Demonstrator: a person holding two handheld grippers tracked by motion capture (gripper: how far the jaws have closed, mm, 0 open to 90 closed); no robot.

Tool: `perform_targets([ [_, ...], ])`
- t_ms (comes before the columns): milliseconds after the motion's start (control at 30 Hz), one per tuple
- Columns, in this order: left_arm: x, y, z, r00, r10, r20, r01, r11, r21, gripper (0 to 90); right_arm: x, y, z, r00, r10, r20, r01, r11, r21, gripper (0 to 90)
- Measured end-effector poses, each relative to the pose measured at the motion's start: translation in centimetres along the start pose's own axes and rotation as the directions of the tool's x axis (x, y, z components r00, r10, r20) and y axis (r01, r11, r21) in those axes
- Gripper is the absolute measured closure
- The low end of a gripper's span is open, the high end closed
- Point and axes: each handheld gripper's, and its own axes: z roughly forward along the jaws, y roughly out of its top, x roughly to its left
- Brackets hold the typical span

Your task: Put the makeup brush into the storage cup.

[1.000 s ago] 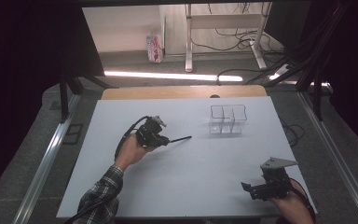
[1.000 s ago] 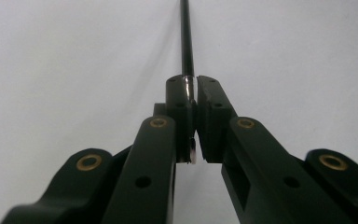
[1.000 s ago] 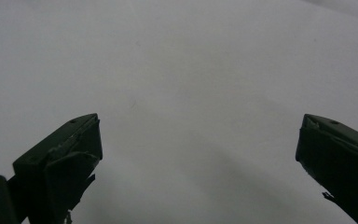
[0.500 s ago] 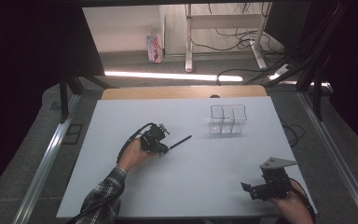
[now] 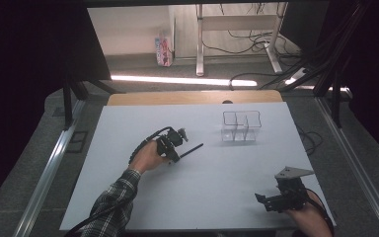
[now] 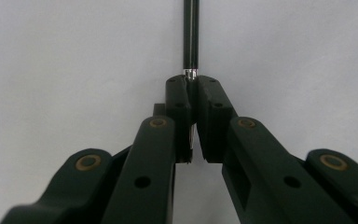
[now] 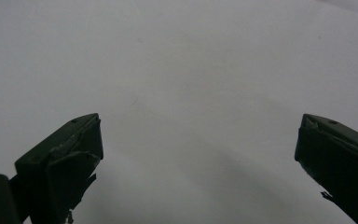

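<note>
We pinch a thin black pen (image 5: 191, 148) in our left hand-held gripper (image 5: 175, 143) at mid-frame of the high view, above the white desk (image 5: 217, 173). Our right hand-held gripper (image 5: 264, 201), lower right, stands spread.

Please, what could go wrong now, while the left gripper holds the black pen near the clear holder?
1. The left gripper pinches the pen at one end only, so the long free part could swivel or slip.
2. The clear holder looks light; a pen tip striking its wall might push or tip it.
3. The right gripper is open over the table, far from the holder, so it could not steady it quickly.
</note>
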Motion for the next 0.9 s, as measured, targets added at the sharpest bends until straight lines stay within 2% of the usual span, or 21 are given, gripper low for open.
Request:
perform_targets([
  [133, -0.1, -0.2, -0.4, 1.0, 0.005, 0.005, -0.005, 0.9979, -0.064, 84.7, 0.0, 0.0, 0.0, 1.0, -0.001, 0.001, 0.001, 1.0, -0.002, 1.0],
  [233, -0.3, -0.3, -1.3, 0.9998, 0.02, 0.004, -0.02, 0.9934, -0.113, 84.7, 0.0, 0.0, 0.0, 1.0, -0.002, 0.001, 0.002, 1.0, -0.003, 1.0],
  [267, -0.4, -0.4, -1.6, 0.9999, 0.015, 0.008, -0.014, 0.9901, -0.139, 84.6, 0.0, 0.0, 0.0, 1.0, -0.002, 0.0, 0.002, 1.0, -0.003, 1.0],
  [333, -0.6, -0.7, -2.1, 0.9995, 0.029, 0.011, -0.026, 0.9861, -0.164, 84.6, 0.0, 0.0, 0.0, 1.0, -0.002, -0.001, 0.002, 1.0, -0.004, 1.0],
  [500, -0.9, -1.6, -3.1, 0.9995, 0.032, 0.005, -0.03, 0.9754, -0.218, 84.5, 0.0, 0.0, 0.0, 1.0, -0.003, 0.0, 0.003, 1.0, -0.007, 1.0],
  [633, -1.1, -2.7, -3.8, 0.9995, 0.031, 0.0, -0.03, 0.9638, -0.265, 84.5, 0.0, 0.0, 0.0, 1.0, -0.002, -0.002, 0.002, 1.0, -0.006, 1.0],
  [900, -2.0, -5.0, -5.1, 0.9992, 0.04, 0.007, -0.034, 0.9227, -0.384, 84.4, 0.0, 0.0, 0.0, 1.0, -0.003, -0.007, 0.003, 1.0, -0.009, 0.9],
])
